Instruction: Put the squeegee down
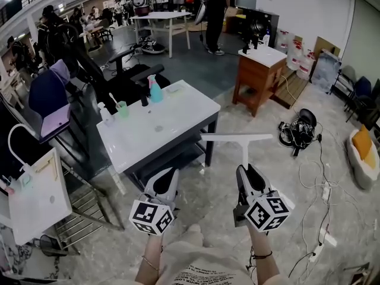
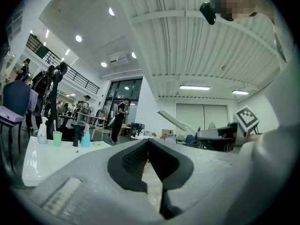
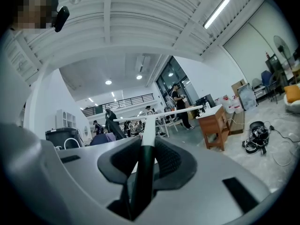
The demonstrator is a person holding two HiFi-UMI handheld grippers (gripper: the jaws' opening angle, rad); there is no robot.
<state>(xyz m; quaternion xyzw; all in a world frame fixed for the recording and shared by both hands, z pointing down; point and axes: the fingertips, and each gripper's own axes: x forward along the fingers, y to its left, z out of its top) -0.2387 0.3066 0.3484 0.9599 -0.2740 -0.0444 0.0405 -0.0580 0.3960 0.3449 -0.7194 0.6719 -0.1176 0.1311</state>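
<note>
The squeegee (image 1: 237,139) is white and T-shaped, with its blade crosswise at the far end. My right gripper (image 1: 246,172) is shut on its dark handle and holds it level above the floor, just off the near right corner of the white table (image 1: 178,120). In the right gripper view the squeegee handle (image 3: 146,153) runs out between the pads to the blade. My left gripper (image 1: 168,176) hovers at the table's near edge, and its pads (image 2: 136,156) meet at the tip with nothing between them. The squeegee (image 2: 177,122) also shows at the right in the left gripper view.
On the table's far left stand a blue spray bottle (image 1: 154,90), a green cup (image 1: 122,108) and a small bottle (image 1: 105,113). A wooden cabinet (image 1: 258,76) stands behind it on the right. Cables and a black device (image 1: 300,132) lie on the floor. Chairs and people fill the back.
</note>
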